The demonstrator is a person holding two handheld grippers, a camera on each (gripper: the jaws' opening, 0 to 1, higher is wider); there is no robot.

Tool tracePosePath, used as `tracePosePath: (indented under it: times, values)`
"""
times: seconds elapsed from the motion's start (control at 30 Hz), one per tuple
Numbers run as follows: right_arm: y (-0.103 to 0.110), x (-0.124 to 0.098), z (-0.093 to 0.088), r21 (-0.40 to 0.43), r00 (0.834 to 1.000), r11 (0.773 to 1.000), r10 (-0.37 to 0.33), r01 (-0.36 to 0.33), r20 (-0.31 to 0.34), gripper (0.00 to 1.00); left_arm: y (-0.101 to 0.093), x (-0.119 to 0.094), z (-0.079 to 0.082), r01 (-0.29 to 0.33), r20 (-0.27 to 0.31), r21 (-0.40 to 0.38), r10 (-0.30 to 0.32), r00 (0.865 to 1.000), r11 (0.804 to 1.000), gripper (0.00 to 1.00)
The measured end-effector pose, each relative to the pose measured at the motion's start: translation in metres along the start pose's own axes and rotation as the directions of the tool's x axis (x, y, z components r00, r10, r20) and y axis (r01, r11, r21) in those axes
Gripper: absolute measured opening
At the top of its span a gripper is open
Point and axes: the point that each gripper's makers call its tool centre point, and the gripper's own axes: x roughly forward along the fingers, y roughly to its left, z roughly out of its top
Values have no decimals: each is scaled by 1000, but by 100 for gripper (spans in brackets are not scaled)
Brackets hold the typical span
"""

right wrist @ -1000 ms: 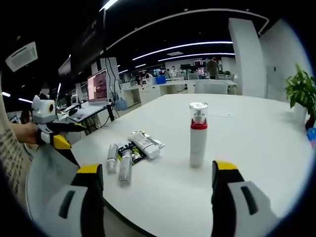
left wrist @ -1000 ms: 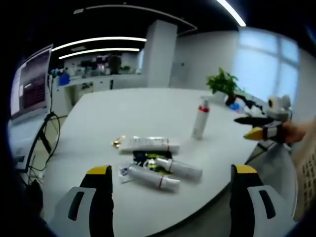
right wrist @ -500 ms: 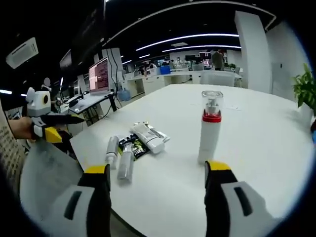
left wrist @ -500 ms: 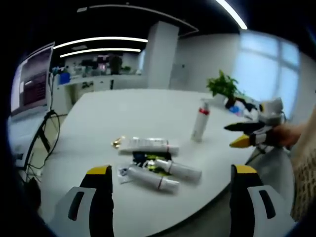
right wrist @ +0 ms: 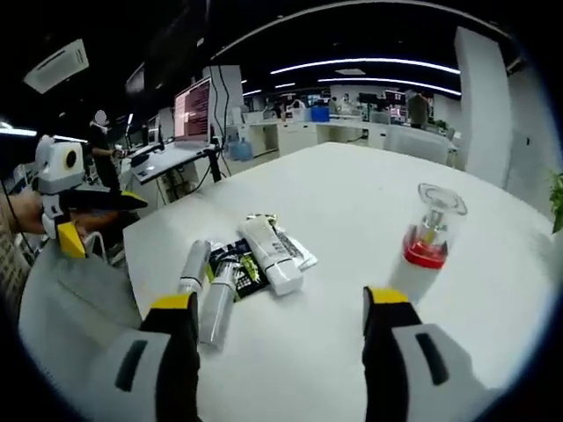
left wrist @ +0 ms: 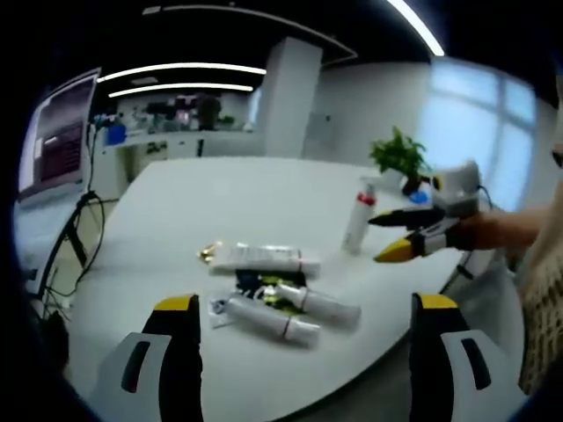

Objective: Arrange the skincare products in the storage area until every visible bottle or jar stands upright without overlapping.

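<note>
At the centre of the left gripper view, on the white table [left wrist: 176, 202], three tubes lie flat over a dark sachet [left wrist: 260, 282]: a broad white tube [left wrist: 262, 258] above it, and two slimmer tubes [left wrist: 268, 318] crossing below. A pump bottle with a red collar [left wrist: 358, 221] stands upright in the right-centre of that frame, well apart from the pile. In the right gripper view the same bottle [right wrist: 427, 244] sits at right of centre, leaning in the picture as the fisheye view tilts, and the pile lies at centre left, the broad tube [right wrist: 274, 257] beside the two slim ones [right wrist: 204, 286].

The left gripper [left wrist: 299, 338] is released, jaws spread wide at the bottom of its own frame and clear of the pile. The right gripper [right wrist: 277, 334] is likewise released and holds nothing; it also appears at the right of the left gripper view [left wrist: 396, 236], near the pump bottle with jaws parted.

Findings: only the pump bottle stands; three tubes remain down and overlapping.

Risks, as judged: the tall, narrow pump bottle may be knocked over by the right gripper passing close. The tubes overlap, so lifting one may drag its neighbour or the sachet. Tubes stood on narrow caps may topple on release.
</note>
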Motion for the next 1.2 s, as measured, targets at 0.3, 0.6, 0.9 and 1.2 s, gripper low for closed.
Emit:
tracePosePath:
  times: [0.3,0.6,0.9,1.2]
  values:
    - [6,37,16,-112,997,991,67,-71,-42,74,3,1,0,-4,2,-20,4,1000,1000,97]
    - [11,79,13,-186,982,973,110,-137,-150,70,5,1,-1,-13,-4,-35,13,1000,999,96]
    - [17,117,5,-207,958,957,153,-205,-241,66,7,1,-2,-20,-6,-50,20,1000,999,95]
    - [28,150,0,-243,938,935,184,-260,-294,59,6,2,-5,-10,-19,-58,9,1000,998,94]
